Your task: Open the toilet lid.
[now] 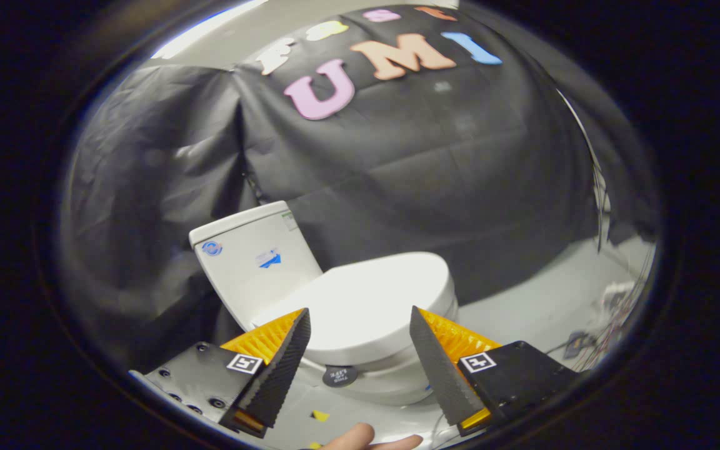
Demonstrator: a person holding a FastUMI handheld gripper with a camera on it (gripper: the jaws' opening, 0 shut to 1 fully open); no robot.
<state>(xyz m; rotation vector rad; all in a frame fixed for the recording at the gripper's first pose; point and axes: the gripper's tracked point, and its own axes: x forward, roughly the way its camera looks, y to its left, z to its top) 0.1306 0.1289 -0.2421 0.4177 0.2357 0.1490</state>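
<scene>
A white toilet stands on the floor ahead of my gripper [360, 319]. Its lid [372, 300] lies flat and closed over the bowl, with the tank [254, 262] rising behind it on the left. My two orange-and-black fingers [285, 350] are spread wide apart, open, with nothing between them. They hover in front of the lid's near side without touching it. A small round black sticker [339, 375] sits on the bowl's side just below the lid rim, between the fingers.
Black cloth drapes the booth walls behind and left of the toilet. Pale grey floor [535, 300] spreads to the right, with cables and small items [610, 325] at its far right. A person's fingertips [366, 437] show below the gripper. Yellow tape bits [319, 415] mark the floor.
</scene>
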